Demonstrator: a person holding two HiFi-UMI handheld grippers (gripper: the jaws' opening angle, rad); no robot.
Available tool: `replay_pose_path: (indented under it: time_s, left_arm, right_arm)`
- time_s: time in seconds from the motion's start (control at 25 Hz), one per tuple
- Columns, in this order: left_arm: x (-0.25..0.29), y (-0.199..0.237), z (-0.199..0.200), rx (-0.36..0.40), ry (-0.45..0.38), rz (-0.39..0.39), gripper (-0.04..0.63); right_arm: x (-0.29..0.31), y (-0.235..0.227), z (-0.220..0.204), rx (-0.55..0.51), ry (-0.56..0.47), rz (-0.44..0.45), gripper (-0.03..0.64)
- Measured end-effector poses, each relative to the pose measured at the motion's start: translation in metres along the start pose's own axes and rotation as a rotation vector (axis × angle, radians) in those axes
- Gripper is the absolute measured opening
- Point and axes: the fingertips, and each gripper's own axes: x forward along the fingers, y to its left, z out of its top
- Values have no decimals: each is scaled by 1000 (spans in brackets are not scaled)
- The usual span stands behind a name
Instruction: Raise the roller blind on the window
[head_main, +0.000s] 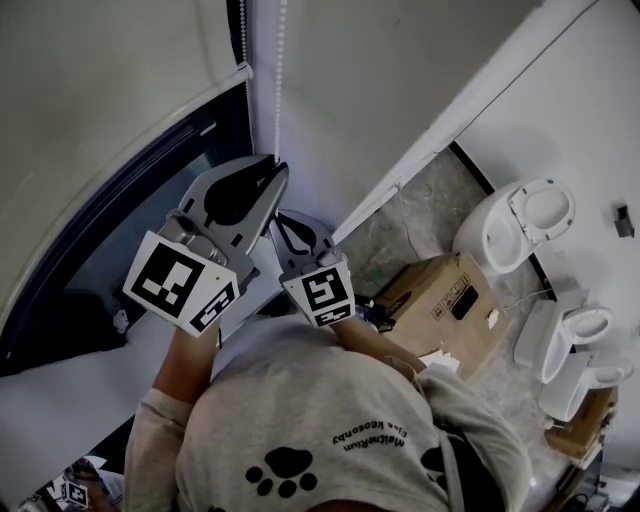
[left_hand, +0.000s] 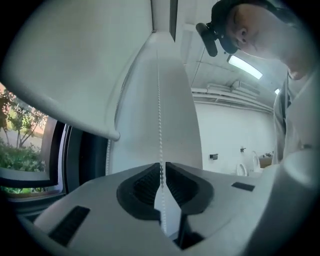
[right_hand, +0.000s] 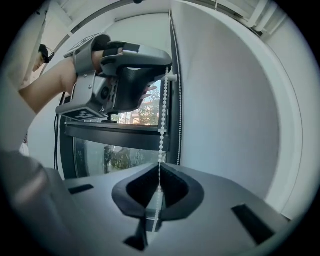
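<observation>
1. window: dark-framed glass at the person's left. the lower pane is uncovered, and trees show through it.
2. roller blind: off-white and drawn partway down, with its bottom bar across the upper glass. raising appears barely begun.
3. left gripper: the upper of the two. it is clenched, with its pads pinching the bead chain near their tips.
4. right gripper: just below the left, clamped on what looks like the same strand.
5. bead chain: white, hanging beside the frame's right edge. a second strand of the loop runs just beside the gripped one.
6. risk, slip: the beads are small and sit near the pad tips, so a hard tug could probably let them slide through.
7. risk, wrong strand: if the gripped strand is the lowering side, a pull would likely drop the blind instead.
8. risk, angle: a pull away from the wall might jam the chain at the roller or make it skip.
9. views: only the right gripper view shows the left gripper clamped higher on the chain. only the left gripper view shows the bottom bar's end from below. only the head view shows both tools together, and a cardboard box on the floor.
</observation>
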Motion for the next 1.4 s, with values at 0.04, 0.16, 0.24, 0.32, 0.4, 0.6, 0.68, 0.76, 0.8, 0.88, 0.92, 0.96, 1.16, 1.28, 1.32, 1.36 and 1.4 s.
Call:
replay_pose_path:
  time_s: [0.04, 0.16, 0.24, 0.32, 0.4, 0.6, 0.68, 0.76, 0.8, 0.88, 0.92, 0.96, 1.16, 1.28, 1.32, 1.36, 1.4]
  left_arm:
    - [3, 1, 2, 10, -2, 0, 38]
    - [6, -1, 3, 0, -14, -24, 11]
    - [5, 1, 2, -13, -25, -24, 9]
    - [3, 3, -5, -11, -21, -9, 8]
    - [3, 3, -17, -31, -7, 0, 8]
    - [-1, 4, -58, -95, 38, 19, 8]
    - [-3, 6, -68, -101, 47, 27, 8]
    - [-4, 7, -75, -92, 47, 42, 8]
    - [-4, 7, -78, -88, 45, 52, 8]
    - [-5, 9, -85, -80, 42, 70, 8]
    - [-4, 9, -91, -75, 47, 77, 8]
    - [-4, 10, -98, -72, 55, 84, 8]
    - [-6, 14, -126, -83, 79, 108, 8]
    - [-4, 12, -128, -72, 80, 104, 8]
    - [-3, 11, -128, -67, 82, 101, 8]
    - [-2, 10, -128, -64, 84, 96, 8]
    - [-1, 9, -128, -64, 84, 91, 8]
  right_arm:
    - [0, 0, 0, 0, -1, 1, 12]
    - [1, 0, 2, 2, -7, 0, 12]
    - [3, -1, 2, -3, -9, -3, 12]
    - [5, -1, -4, -20, 0, -4, 12]
    - [8, -1, -17, -34, 24, -5, 12]
    - [14, -1, -57, -23, 108, 1, 12]
    - [16, -1, -67, -22, 122, 2, 12]
    - [18, 0, -74, -10, 130, 7, 12]
    - [19, 1, -76, -8, 132, 9, 12]
    - [22, 2, -84, -5, 142, 15, 12]
    - [23, 3, -89, 2, 152, 16, 12]
    - [25, 3, -96, 11, 164, 17, 12]
    - [27, 4, -123, -20, 183, 19, 12]
    - [26, 6, -125, -31, 182, 20, 12]
    - [24, 8, -123, -41, 182, 30, 12]
    - [20, 10, -118, -55, 175, 41, 14]
    - [14, 12, -108, -66, 159, 48, 14]
